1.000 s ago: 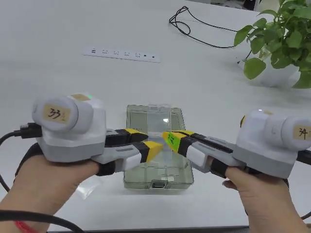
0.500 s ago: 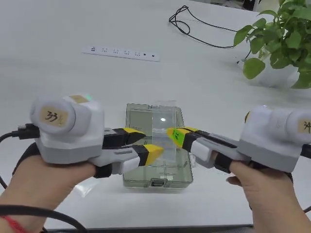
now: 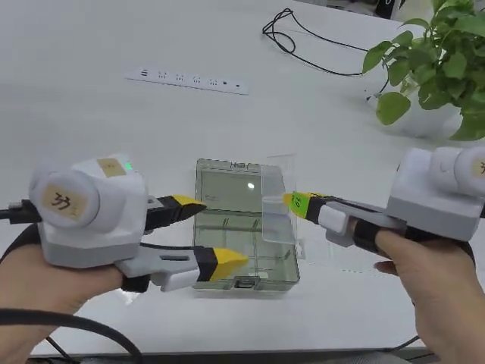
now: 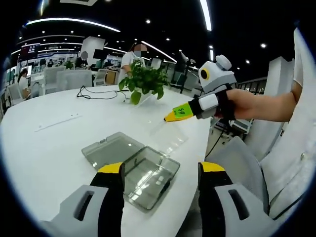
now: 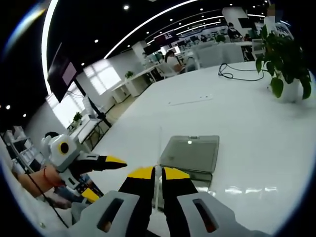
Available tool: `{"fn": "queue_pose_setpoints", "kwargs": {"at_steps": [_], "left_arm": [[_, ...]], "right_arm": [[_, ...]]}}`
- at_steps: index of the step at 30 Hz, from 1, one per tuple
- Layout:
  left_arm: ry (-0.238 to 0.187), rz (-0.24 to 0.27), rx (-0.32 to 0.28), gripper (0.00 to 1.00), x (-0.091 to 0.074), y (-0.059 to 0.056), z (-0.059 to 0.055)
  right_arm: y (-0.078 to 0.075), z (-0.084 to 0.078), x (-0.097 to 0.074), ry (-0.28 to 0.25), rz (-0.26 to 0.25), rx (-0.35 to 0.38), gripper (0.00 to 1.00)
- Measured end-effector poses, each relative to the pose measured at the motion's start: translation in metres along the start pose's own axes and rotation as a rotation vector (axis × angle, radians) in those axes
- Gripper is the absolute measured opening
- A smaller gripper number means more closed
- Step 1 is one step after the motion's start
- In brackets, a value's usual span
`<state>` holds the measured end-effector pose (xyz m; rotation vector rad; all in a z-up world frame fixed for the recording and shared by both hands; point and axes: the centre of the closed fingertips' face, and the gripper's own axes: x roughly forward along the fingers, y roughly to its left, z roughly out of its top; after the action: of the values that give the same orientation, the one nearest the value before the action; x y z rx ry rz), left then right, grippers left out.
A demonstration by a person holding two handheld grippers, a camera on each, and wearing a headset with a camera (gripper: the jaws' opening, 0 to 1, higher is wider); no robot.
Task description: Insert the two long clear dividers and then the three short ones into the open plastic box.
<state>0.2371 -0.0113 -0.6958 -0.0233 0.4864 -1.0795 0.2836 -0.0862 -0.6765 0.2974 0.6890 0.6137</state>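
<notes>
step: clear divider (image 3: 279, 220) is held over open box (image 3: 227, 186)
right gripper (image 3: 292, 201): pinched on clear divider
left gripper (image 3: 217, 231): spread wide, nothing held
next: aligned lowering into slots is needed

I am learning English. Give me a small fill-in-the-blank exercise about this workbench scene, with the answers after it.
1. The right gripper is shut on a clear ____, close to the open plastic box.
2. The left gripper holds nothing; its jaws stand ____.
3. A potted ____ stands at the far right of the table.

Missing words: divider; open; plant.
</notes>
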Motion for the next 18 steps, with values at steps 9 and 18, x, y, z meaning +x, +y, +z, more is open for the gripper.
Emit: {"fn": "queue_pose_setpoints", "kwargs": {"at_steps": [9,18], "left_arm": [[0.013,-0.028,0.052,0.79,-0.004,-0.001,-0.008],[0.046,-0.056,0.092,0.92,-0.008,0.001,-0.019]], "right_arm": [[-0.013,-0.008,0.003,0.078,-0.077,0.013,0.07],[-0.024,-0.026,0.008,0.187,-0.150,0.081,0.07]]}}
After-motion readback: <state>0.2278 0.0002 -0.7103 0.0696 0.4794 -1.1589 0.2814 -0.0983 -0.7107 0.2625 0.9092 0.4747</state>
